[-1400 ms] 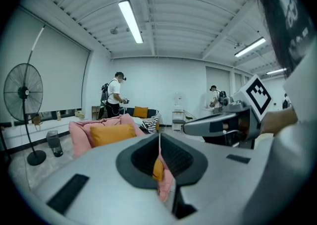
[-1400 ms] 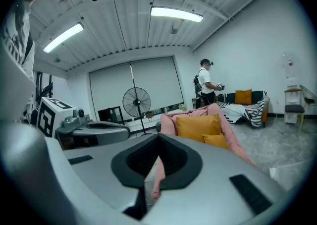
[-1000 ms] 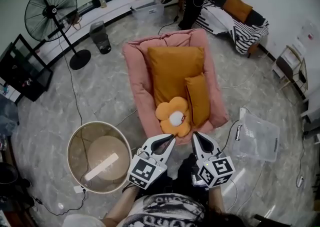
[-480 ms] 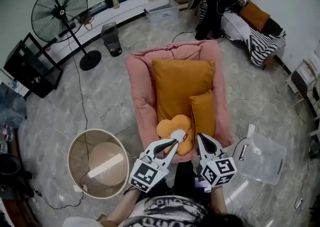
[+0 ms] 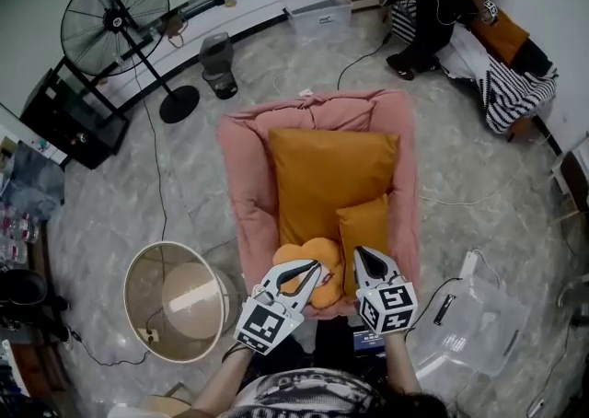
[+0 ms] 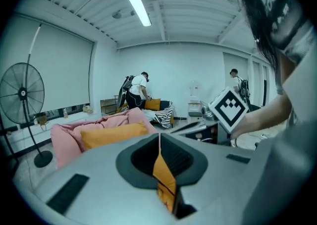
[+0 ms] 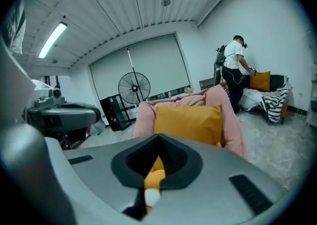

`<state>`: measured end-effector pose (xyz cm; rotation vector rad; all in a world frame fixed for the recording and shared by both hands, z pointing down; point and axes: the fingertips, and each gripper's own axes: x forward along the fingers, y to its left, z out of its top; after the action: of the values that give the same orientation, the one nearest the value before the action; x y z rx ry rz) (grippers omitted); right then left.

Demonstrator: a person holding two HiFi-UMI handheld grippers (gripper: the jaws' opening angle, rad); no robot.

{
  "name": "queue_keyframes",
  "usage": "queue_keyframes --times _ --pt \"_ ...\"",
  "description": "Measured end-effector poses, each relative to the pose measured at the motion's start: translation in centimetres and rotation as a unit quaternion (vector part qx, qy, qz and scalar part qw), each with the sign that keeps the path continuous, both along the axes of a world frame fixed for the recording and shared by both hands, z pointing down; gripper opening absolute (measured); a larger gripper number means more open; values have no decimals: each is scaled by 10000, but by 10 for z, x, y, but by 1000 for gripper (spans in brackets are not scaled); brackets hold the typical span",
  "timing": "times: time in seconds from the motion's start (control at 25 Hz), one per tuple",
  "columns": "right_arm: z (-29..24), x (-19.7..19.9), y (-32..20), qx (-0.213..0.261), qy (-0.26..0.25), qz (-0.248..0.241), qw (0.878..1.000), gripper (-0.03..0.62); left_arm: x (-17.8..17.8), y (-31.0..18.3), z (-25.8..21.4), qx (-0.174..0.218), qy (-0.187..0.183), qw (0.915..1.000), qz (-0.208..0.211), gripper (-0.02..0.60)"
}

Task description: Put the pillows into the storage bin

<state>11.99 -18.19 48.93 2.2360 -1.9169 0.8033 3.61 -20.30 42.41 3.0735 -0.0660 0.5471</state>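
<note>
Black-and-white square patterns are showing on the cubes of the left gripper and right gripper, both hanging over the front edge of the pink lounger. Each one's fingers are pressing together, gripping nothing. The flower pillow is lying at that front edge, partly hiding behind them, perhaps brushing the left tips. A large orange pillow and a small orange pillow are resting on the lounger's seat.

Patterned shirt, pale grey left gripper
</note>
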Motion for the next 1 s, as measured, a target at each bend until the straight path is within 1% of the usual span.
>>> queue_keyframes --times 0.08,0.12,0.2,0.36,0.48,0.56,0.64,0.72,0.76,0.8,0.84,0.92,1.0 --pt "20 11 -12 -157 -23 -212 9996 0 9 -6 5 -38 -50 9999 -147 20" --pt "30 16 -19 -244 -23 -353 9991 12 12 -9 7 -55 -77 9997 -233 19" --pt "48 25 -37 -417 39 -642 9971 96 19 -15 12 -97 -135 9990 -411 18" --pt "82 41 -77 -730 400 -1027 9912 153 25 -27 15 -211 -278 9972 -667 20" --pt "118 43 -100 -1171 768 -1379 9805 224 23 -29 19 -271 -428 9958 -767 19" --pt "142 43 -108 -1520 1081 -1581 9696 265 18 -29 24 -291 -496 9948 -841 20" --pt "161 46 -114 -1819 1364 -1713 9586 287 13 -30 24 -315 -519 9939 -920 18" --pt "177 50 -116 -2045 1512 -1750 9512 285 8 -32 23 -318 -522 9934 -970 20" --pt "183 52 -116 -2105 1536 -1724 9499 275 4 -33 24 -312 -522 9933 -983 18" --pt "187 53 -115 -2131 1542 -1672 9502 232 -1 -33 26 -306 -523 9933 -988 20" --pt "189 53 -113 -2142 1532 -1606 9512 220 -6 -33 28 -304 -526 9933 -987 18" --pt "186 51 -108 -2153 1441 -1437 9551 168 -17 -32 32 -310 -537 9934 -964 20" --pt "176 48 -100 -2081 1214 -1236 9626 119 -26 -33 33 -314 -530 9940 -899 19"
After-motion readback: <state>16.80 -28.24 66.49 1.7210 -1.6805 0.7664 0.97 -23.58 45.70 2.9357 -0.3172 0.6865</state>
